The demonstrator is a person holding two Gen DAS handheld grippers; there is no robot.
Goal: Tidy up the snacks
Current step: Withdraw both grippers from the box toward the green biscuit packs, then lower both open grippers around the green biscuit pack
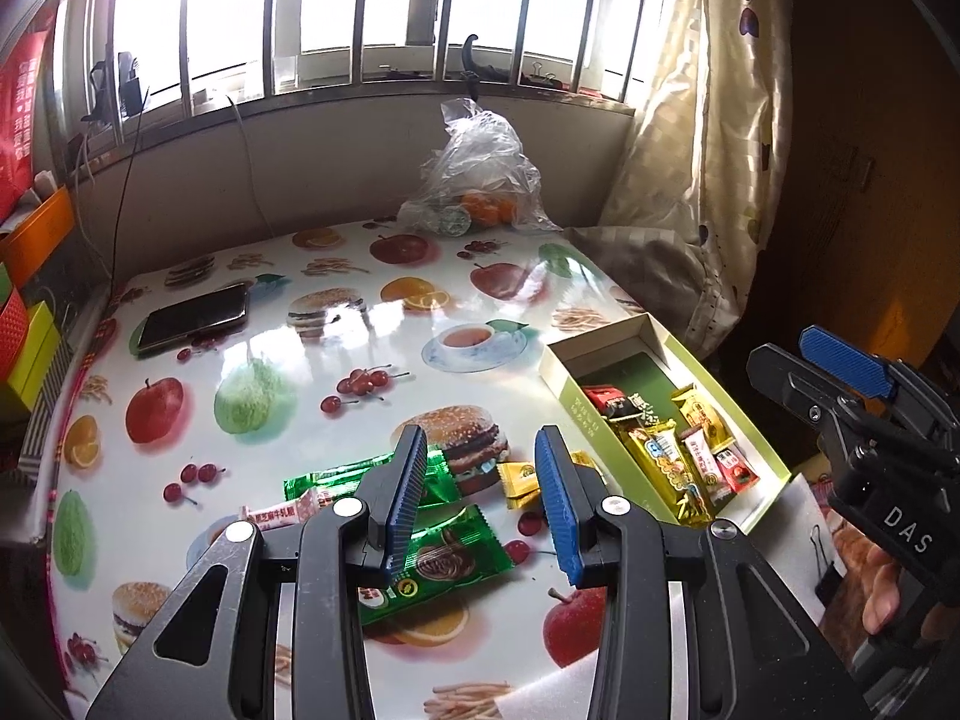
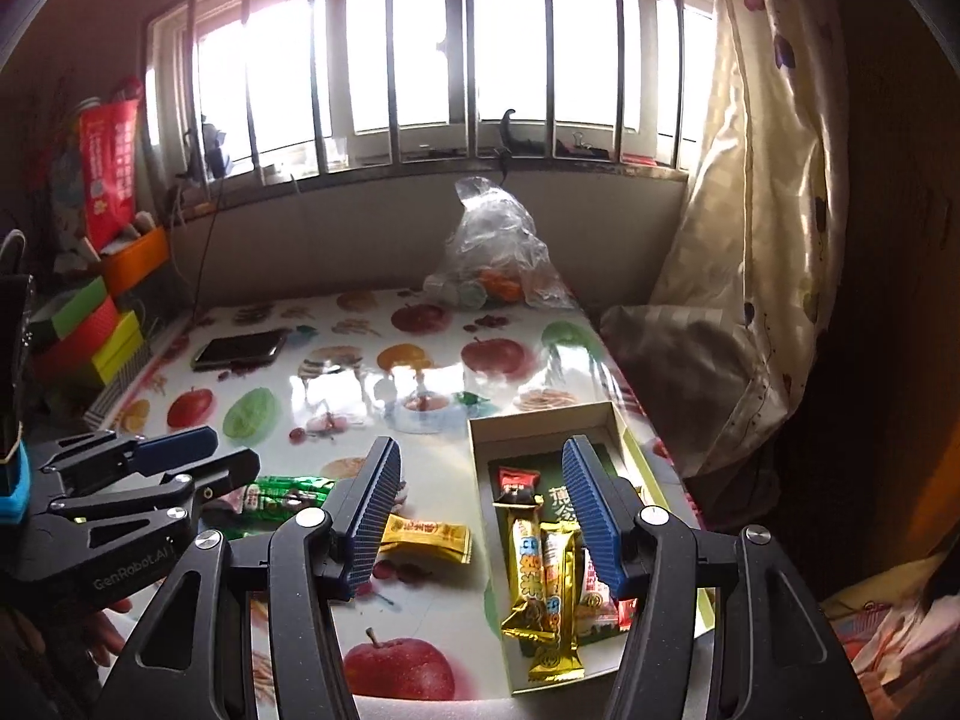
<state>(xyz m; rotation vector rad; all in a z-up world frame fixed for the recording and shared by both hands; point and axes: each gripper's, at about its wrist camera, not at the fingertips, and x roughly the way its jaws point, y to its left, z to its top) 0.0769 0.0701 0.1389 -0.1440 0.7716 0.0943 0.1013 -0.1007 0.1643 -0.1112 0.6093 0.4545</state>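
Observation:
My left gripper [image 1: 480, 450] hangs open over loose snacks on the fruit-print table, with nothing between its blue pads. Below it lie a green biscuit packet [image 1: 438, 564], a second green packet [image 1: 354, 480], a pink-and-white bar [image 1: 273, 513] and a small yellow candy [image 1: 522, 480]. An open shallow box [image 1: 600, 354] at the right table edge holds several snacks. My right gripper [image 2: 480, 450] stands open and empty above the box [image 2: 540, 414], over gold bars [image 2: 540, 576]. The yellow candy [image 2: 429, 534] lies left of the box. Each wrist view also shows the other gripper, the right one [image 1: 780, 351] and the left one [image 2: 234, 450].
A dark phone [image 1: 192, 318] lies at the far left of the table. A clear plastic bag with oranges [image 1: 480, 180] stands at the back by the wall. Coloured boxes [image 2: 90, 330] are stacked off the left edge. A curtain [image 2: 750, 240] and cushion hang at the right.

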